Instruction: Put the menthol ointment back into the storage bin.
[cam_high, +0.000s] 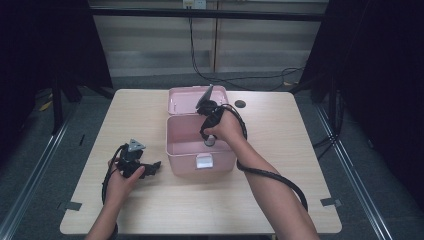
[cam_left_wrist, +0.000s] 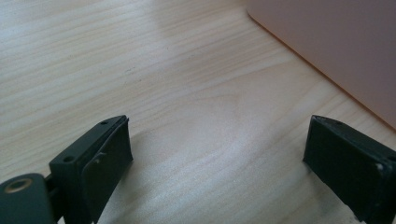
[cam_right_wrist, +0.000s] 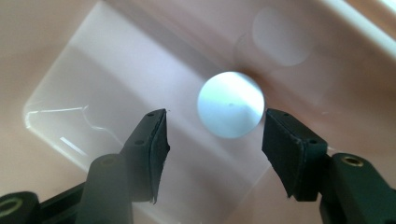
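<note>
Right gripper view, right claw (cam_right_wrist: 212, 135) open above pale disc (cam_right_wrist: 230, 104) in pink box (cam_right_wrist: 355, 28), left claw (cam_left_wrist: 217, 158) open

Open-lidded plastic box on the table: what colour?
Pale pink plastic box, lid included, with a white front latch; shows best in the high view.

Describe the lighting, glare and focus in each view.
High view: the wooden table is evenly lit, its surroundings dark. Left gripper view: sharp wood grain, soft jaw shadows, the pink box blurred. Right gripper view: glare streaks cross the box floor, and the round silvery disc is washed out.
</note>
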